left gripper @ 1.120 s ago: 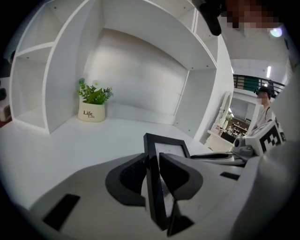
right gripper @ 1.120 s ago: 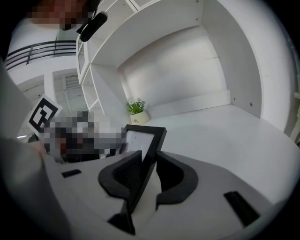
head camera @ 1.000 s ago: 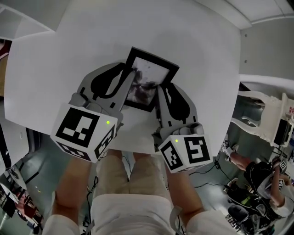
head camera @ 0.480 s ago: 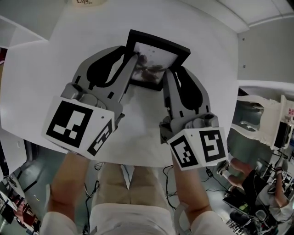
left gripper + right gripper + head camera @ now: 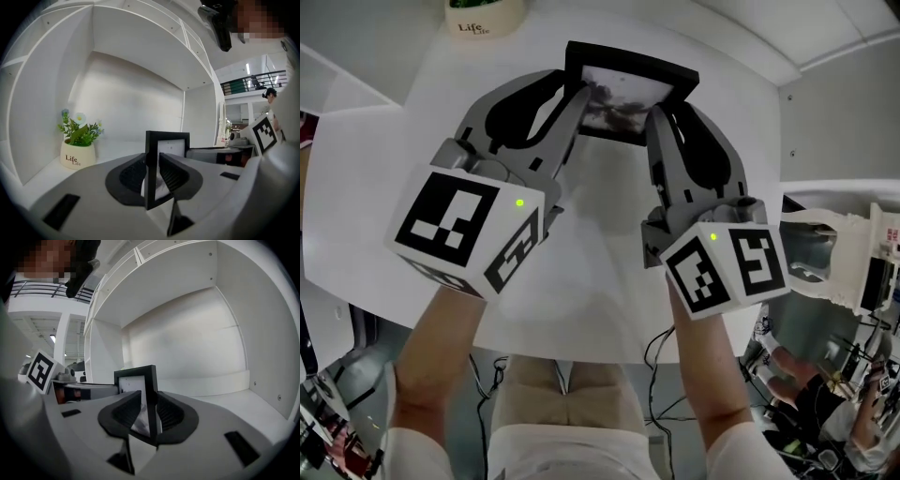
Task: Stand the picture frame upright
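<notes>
Head view, looking steeply down: 2 hand-held grippers meet over a white table (image 5: pixel 600 253) and hold a black frame (image 5: pixel 628 94) between them. The left gripper (image 5: pixel 574 103) is nearly closed, its jaws pressing on the frame's left edge. The right gripper (image 5: pixel 661 117) is likewise narrowly set, its jaws clamped on the right edge.

Both gripper views show the frame rising straight up between the dark ribbed pads, with its picture face turned toward the person. It sits at the far side of the table. Whether its bottom edge touches the table cannot be told.

Gripping both side edges probably keeps the frame level and stops it twisting as it is set on end. It also leaves the bottom edge free to meet the table. The task looks close to done, but the frame has to stand alone before either grip lets go.

The table is plain, white and rounded. A small cream pot (image 5: pixel 483 14) of greenery and pale flowers stands at its far left edge, well apart from the frame. Behind the table is a white shelf unit (image 5: pixel 136 93) with deep, bare compartments. Cables trail on the grey floor below, and equipment clutters the room's right side.
</notes>
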A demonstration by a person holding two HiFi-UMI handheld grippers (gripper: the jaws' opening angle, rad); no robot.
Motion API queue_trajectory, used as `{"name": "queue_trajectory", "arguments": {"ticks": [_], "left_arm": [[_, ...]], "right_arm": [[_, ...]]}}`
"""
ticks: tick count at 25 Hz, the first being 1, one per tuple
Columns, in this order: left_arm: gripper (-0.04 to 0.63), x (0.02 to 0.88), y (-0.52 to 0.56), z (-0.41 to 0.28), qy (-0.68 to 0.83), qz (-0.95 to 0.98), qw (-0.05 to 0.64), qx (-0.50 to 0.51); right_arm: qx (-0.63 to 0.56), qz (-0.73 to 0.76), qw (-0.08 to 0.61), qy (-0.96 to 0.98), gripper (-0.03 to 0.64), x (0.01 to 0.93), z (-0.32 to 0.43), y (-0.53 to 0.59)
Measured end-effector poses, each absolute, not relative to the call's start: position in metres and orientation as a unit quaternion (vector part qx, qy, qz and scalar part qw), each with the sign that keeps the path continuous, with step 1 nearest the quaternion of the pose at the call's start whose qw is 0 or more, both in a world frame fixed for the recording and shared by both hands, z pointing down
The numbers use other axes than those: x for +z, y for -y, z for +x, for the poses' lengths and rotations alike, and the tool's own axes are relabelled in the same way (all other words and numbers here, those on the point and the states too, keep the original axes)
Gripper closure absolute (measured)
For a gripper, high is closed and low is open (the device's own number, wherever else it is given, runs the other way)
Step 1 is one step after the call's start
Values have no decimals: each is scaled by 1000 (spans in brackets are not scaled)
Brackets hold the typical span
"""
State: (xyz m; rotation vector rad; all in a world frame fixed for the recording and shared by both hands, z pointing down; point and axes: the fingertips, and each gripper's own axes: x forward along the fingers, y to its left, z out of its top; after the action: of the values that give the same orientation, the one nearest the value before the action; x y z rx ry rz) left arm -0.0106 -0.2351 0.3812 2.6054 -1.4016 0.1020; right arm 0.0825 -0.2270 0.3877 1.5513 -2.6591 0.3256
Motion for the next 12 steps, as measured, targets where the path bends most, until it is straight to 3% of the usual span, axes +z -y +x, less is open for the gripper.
{"name": "queue_trajectory", "arguments": {"ticks": [12], "left_arm": [[499, 371, 305, -9, 480, 875, 61, 18]], "right_arm": [[70, 495, 27, 866, 494, 374, 82, 295]]}}
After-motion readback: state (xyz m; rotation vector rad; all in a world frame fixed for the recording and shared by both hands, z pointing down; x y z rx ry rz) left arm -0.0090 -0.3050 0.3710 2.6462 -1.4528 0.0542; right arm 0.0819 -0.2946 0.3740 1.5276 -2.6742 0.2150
